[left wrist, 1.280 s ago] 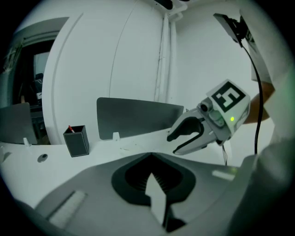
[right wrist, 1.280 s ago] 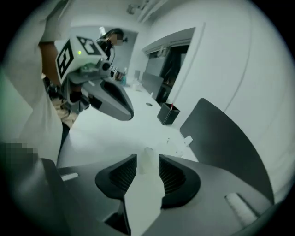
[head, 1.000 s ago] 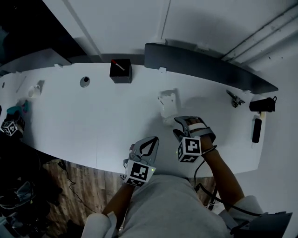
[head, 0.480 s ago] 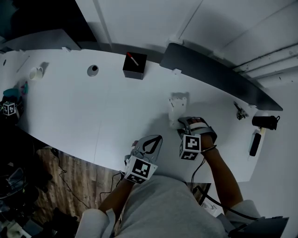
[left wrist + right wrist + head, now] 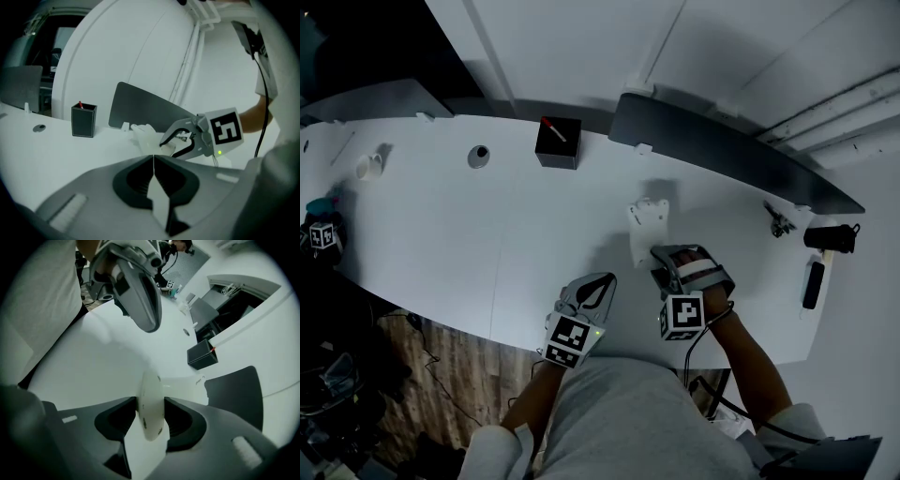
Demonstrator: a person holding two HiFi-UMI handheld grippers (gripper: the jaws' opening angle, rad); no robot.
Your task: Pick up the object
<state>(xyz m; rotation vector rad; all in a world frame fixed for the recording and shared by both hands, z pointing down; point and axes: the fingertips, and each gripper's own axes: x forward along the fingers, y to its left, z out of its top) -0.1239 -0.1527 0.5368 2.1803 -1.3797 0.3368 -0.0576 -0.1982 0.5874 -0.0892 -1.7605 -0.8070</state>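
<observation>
jaws of right gripper (image 5: 657,264) are closing on white object (image 5: 648,216).

The person is wearing a light grey top (image 5: 642,422) whose paler sleeves (image 5: 502,448) are bunching up near the elbows. The left gripper (image 5: 602,281) is showing a smooth grey shell with black recesses flanking its pale jaws. Behind the jaws it is carrying a cube (image 5: 570,339) of black-and-white square markers, with a small green light (image 5: 593,331) glowing beside it. A thin black cable (image 5: 691,361) is trailing by the right forearm.
</observation>
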